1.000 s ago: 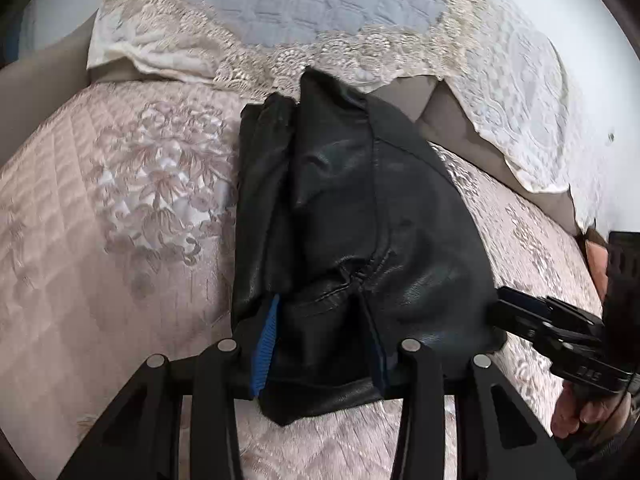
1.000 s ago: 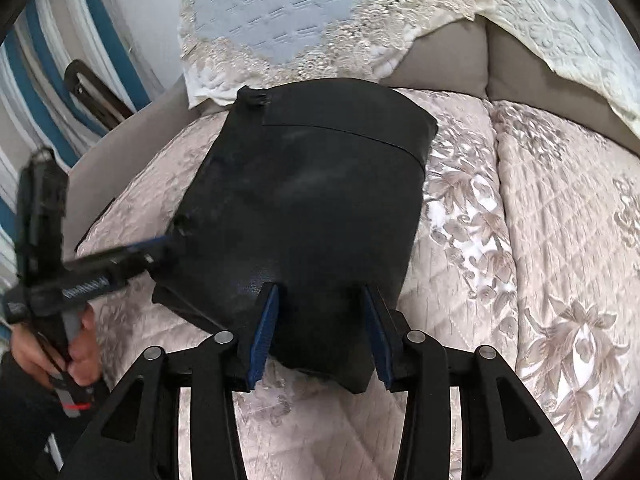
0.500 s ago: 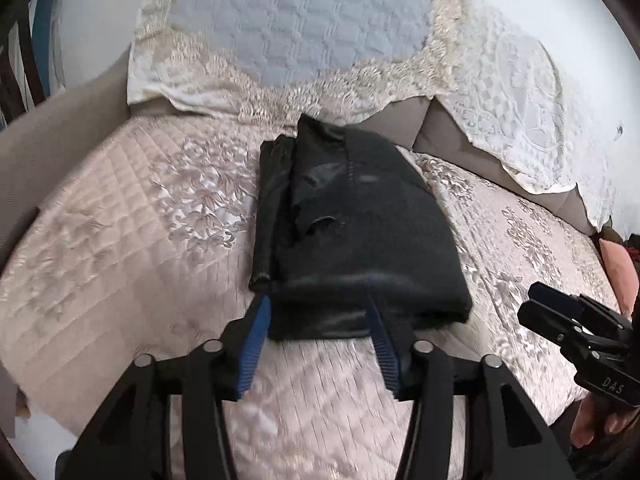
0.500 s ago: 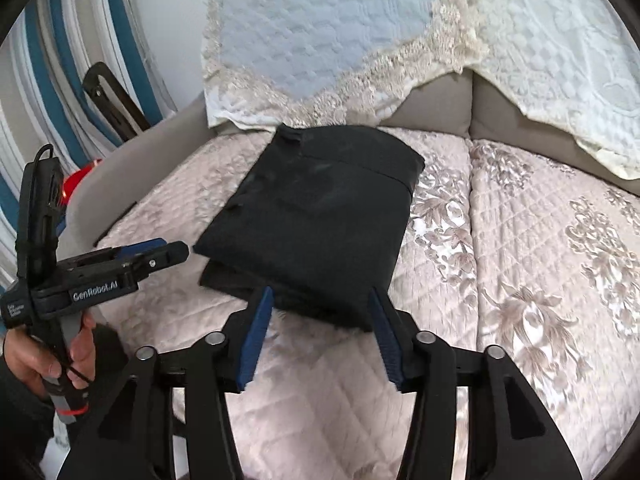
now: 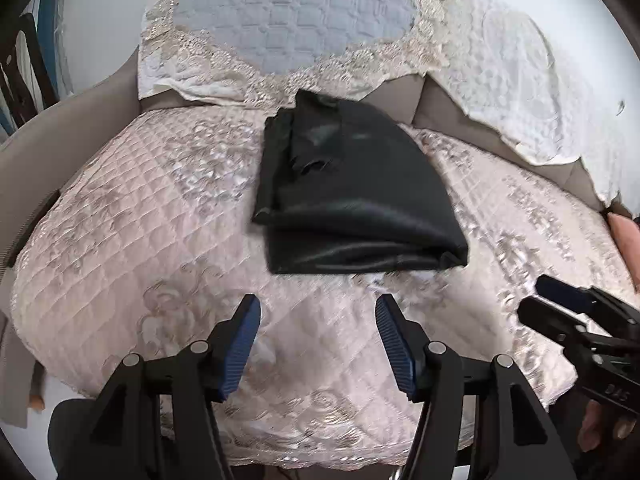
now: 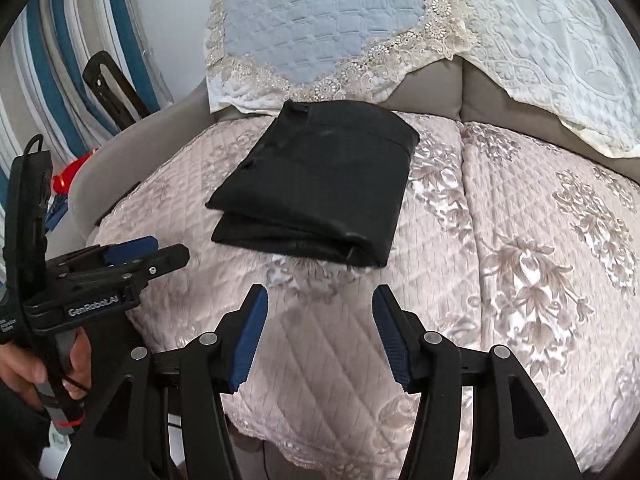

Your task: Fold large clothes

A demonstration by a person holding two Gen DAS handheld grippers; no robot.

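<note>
A black leather-like garment (image 5: 352, 196) lies folded into a compact rectangle on the pink quilted sofa cover (image 5: 160, 240); it also shows in the right wrist view (image 6: 320, 184). My left gripper (image 5: 318, 308) is open and empty, hovering short of the garment's near edge. My right gripper (image 6: 320, 300) is open and empty, also short of the near edge. Each gripper appears in the other's view: the right gripper (image 5: 536, 304) at the right, the left gripper (image 6: 168, 250) at the left.
A blue and lace cushion cover (image 5: 296, 20) drapes the sofa back behind the garment. A white lace cover (image 6: 560, 40) hangs at the right. Striped fabric and a dark frame (image 6: 112, 88) stand left of the sofa arm.
Both grippers have let go of the garment and pulled back toward me. The garment now lies flat and folded on the sofa.
</note>
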